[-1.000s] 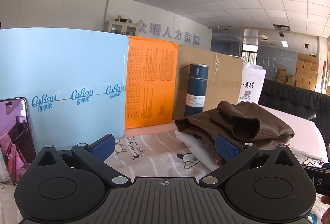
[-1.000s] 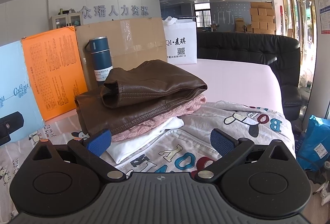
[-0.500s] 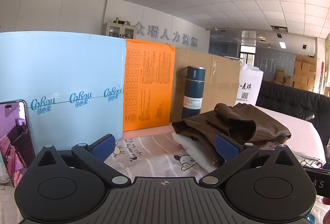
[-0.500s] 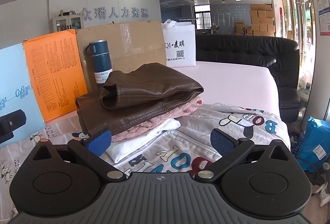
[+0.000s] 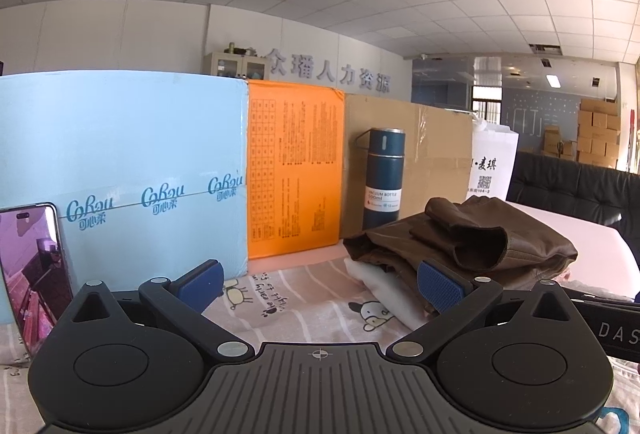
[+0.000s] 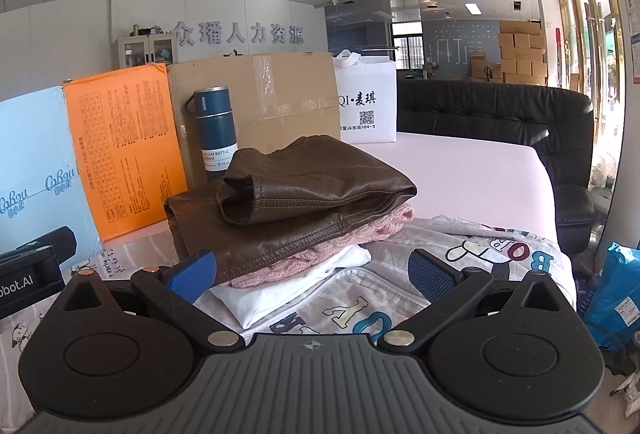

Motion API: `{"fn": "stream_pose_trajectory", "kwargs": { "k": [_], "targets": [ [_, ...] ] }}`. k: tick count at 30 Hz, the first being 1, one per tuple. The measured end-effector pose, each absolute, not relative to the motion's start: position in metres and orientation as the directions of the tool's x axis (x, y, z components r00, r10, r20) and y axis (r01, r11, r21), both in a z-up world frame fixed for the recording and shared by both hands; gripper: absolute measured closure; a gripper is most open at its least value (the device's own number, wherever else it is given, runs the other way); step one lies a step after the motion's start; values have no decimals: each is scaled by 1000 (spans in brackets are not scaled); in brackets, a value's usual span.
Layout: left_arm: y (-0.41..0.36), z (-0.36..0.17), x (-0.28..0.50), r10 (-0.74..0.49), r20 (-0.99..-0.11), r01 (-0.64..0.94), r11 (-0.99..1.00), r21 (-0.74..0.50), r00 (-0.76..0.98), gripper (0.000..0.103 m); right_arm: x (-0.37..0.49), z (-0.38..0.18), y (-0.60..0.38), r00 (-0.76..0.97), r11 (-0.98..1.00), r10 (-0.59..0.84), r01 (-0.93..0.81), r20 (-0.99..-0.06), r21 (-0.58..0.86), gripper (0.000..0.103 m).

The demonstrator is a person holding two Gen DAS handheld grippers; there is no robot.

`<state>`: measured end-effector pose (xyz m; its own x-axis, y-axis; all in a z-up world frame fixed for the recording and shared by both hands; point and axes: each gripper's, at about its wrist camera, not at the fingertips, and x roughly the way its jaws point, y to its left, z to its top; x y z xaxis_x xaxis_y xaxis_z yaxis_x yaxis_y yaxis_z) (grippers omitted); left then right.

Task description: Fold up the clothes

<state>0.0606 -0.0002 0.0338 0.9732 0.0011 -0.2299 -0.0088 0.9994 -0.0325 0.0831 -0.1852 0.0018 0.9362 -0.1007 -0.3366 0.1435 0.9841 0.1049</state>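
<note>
A pile of folded clothes sits on the table: a brown leather jacket (image 6: 304,194) on top, a pink knit (image 6: 360,234) under it, a white garment (image 6: 296,290) at the bottom. The jacket also shows in the left wrist view (image 5: 480,238). A printed letter garment (image 6: 460,274) lies flat beside the pile. My right gripper (image 6: 312,274) is open and empty, just in front of the pile. My left gripper (image 5: 320,282) is open and empty, to the left of the pile, above the cartoon-print cloth (image 5: 304,298).
A blue vacuum bottle (image 6: 214,130) stands behind the pile. Light blue (image 5: 120,170), orange (image 5: 296,170) and cardboard (image 6: 272,102) boxes and a white bag (image 6: 368,106) line the back. A phone (image 5: 32,266) leans at left. A black sofa (image 6: 500,118) is at right.
Both grippers have tilted up and drawn slightly back, so the pile sits lower in both views. The clothes have not moved.
</note>
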Motion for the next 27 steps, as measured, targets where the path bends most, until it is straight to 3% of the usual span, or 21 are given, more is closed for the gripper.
{"fn": "stream_pose_trajectory", "kwargs": {
  "k": [27],
  "targets": [
    [2, 32, 64, 3, -243, -12, 999, -39, 970, 0, 93, -4, -183, 921, 985, -101, 147, -375, 96, 0]
  ]
}}
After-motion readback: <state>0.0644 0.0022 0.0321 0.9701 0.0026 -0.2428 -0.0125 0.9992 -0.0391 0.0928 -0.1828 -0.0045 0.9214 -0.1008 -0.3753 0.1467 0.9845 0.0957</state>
